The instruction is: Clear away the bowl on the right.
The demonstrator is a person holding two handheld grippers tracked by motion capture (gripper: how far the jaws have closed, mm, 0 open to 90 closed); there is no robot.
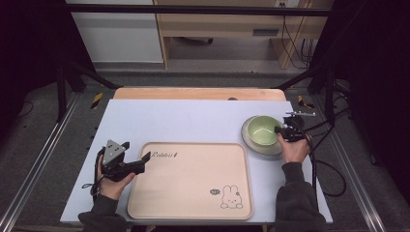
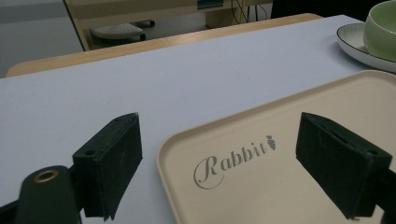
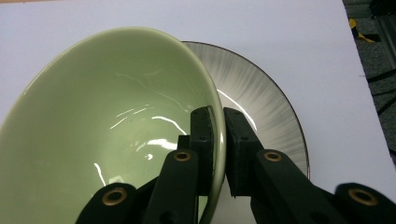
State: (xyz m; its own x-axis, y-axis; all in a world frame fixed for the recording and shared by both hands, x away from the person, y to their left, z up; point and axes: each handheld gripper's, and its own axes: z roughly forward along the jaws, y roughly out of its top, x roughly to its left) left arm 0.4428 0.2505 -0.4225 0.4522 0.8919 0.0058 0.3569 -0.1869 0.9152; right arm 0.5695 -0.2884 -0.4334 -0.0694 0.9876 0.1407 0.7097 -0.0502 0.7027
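Item: green bowl (image 3: 107, 126) on grey plate (image 3: 266, 102), right of tray (image 1: 191, 193). Right gripper (image 3: 219, 140) clamped on bowl rim, one jaw inside, one outside. Left gripper (image 2: 219, 163) jaws wide apart at tray corner. We advise level, slow lift, plate undisturbed

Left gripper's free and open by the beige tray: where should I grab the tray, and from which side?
Take the tray by its raised rim at the near-left corner, beside the Rabbit lettering. Come in low from the left; the left gripper already straddles that edge, jaws open. The flat middle offers nothing to pinch.
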